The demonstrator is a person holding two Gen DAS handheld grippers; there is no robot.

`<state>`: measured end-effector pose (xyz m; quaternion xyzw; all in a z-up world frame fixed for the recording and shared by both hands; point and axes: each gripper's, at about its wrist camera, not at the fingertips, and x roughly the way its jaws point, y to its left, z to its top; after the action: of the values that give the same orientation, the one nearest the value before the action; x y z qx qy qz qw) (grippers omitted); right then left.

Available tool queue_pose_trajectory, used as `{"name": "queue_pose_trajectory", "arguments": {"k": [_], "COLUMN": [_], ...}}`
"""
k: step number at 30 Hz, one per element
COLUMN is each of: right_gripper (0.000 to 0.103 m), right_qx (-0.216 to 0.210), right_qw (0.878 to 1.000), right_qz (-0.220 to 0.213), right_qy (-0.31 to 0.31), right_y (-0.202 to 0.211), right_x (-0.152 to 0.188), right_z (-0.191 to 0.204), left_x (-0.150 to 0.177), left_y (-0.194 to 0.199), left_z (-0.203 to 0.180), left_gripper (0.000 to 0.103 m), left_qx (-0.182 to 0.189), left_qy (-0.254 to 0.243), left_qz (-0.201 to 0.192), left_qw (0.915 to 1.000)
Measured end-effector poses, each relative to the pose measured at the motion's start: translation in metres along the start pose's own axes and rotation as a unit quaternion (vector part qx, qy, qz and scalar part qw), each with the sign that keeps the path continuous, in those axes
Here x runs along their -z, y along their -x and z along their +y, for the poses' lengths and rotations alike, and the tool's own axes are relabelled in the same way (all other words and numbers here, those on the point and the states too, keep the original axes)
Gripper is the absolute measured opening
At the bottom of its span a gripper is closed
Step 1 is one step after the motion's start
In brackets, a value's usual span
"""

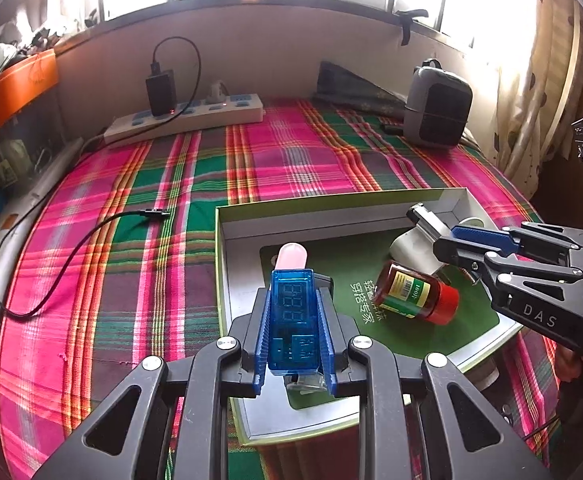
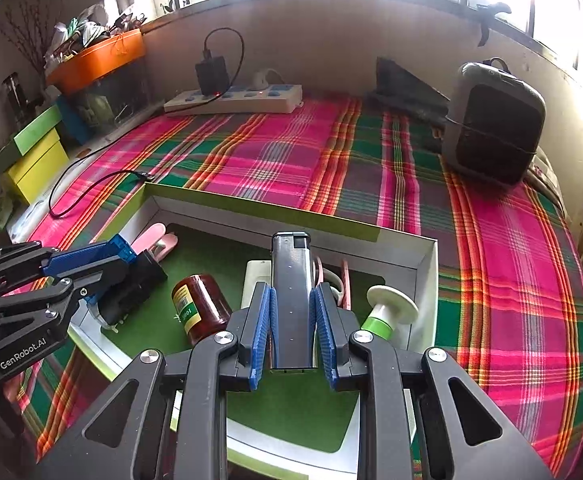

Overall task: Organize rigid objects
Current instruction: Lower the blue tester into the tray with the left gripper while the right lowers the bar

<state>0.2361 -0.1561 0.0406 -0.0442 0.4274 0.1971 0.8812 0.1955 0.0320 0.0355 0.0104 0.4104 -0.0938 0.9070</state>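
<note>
Both tongs are clenching cargo above the box (image 1: 227, 264): left gripper (image 1: 294, 320) gripping the USB tester (image 1: 293, 312), right gripper (image 2: 293, 320) gripping the lighter (image 2: 291, 292), apparently for depositing below.

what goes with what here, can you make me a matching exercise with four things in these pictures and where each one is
Things:
1. blue USB tester
2. dark lighter
3. red-capped bottle
4. power strip

Places:
A. lying on its side on the green floor of the box
B. at the far edge of the plaid cloth, by the wall
C. between the fingers of the left gripper
D. between the fingers of the right gripper

Pairs: 1-C, 2-D, 3-A, 4-B
</note>
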Motion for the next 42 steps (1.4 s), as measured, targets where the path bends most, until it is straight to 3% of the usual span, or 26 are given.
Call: {"name": "queue_pose_trajectory", "arguments": {"k": [25,30,42], "right_gripper": [0.024,0.024,0.028], "right_qx": [-0.013,-0.008,-0.009], "right_qw": [1.000,1.000,1.000], "right_qz": [0.000,-0.003,-0.010], "right_qy": [-0.013,-0.007,-0.012], "right_y": [-0.0081,-0.0079,-0.0061], "right_x": [-0.0031,-0.0021,-0.0018], "right_z": [-0.0011,0.0017,0.0018], "left_x": [-0.0003,-0.0005,-0.0001], "left_y": [-0.0028,-0.0027,-0.0011], "left_z": [0.0040,0.0037,0.0038], "left_gripper": [0.030,0.036,0.038], "left_qx": [0.012,0.011,0.014], "left_qy": [0.012,0.012,0.012], "left_qz": [0.005,0.006,0.006], "left_qw": [0.9998,0.9999,0.9998]}}
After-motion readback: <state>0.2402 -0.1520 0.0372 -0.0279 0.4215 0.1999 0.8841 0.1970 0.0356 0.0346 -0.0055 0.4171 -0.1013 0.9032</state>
